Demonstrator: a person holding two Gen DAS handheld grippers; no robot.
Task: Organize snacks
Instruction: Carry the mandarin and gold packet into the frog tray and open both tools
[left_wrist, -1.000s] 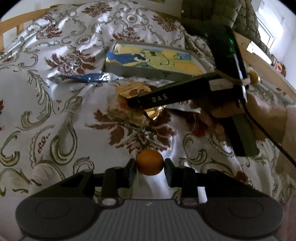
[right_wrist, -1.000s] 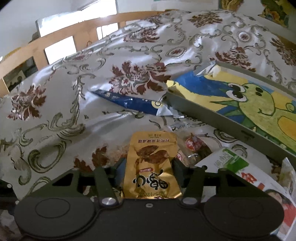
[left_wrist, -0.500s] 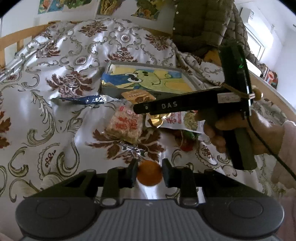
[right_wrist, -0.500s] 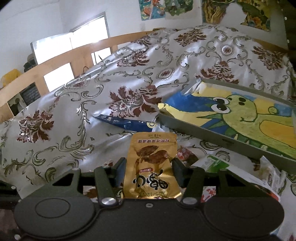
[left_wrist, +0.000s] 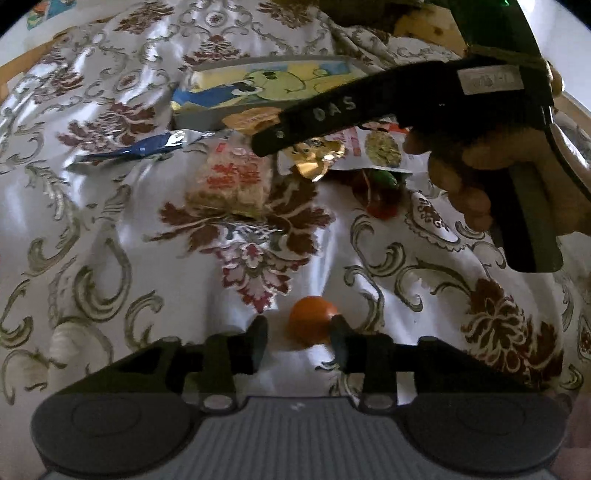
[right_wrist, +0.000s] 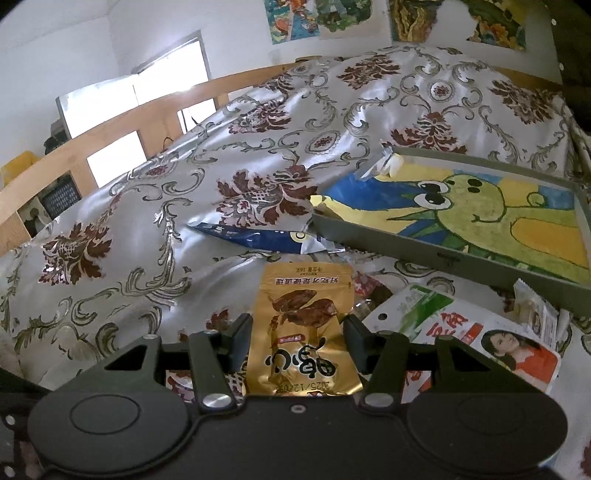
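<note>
Much of the snack pile lies hidden behind the right gripper, and both views are cropped.

In the left wrist view, we see the right gripper (left_wrist: 295, 122) cross the upper right of the frame, covering part of the gold packet (left_wrist: 314, 158), the white packet (left_wrist: 380, 151) and the near edge of the tray (left_wrist: 207, 118); the small red and green wrappers (left_wrist: 380, 192) under the hand (left_wrist: 498, 173) are too dark to tell. In the right wrist view, the gold packet's (right_wrist: 303, 332) lower end disappears behind the gripper body, the tray (right_wrist: 443, 254) runs off the right edge, and the packet print is too small for us to read.
</note>
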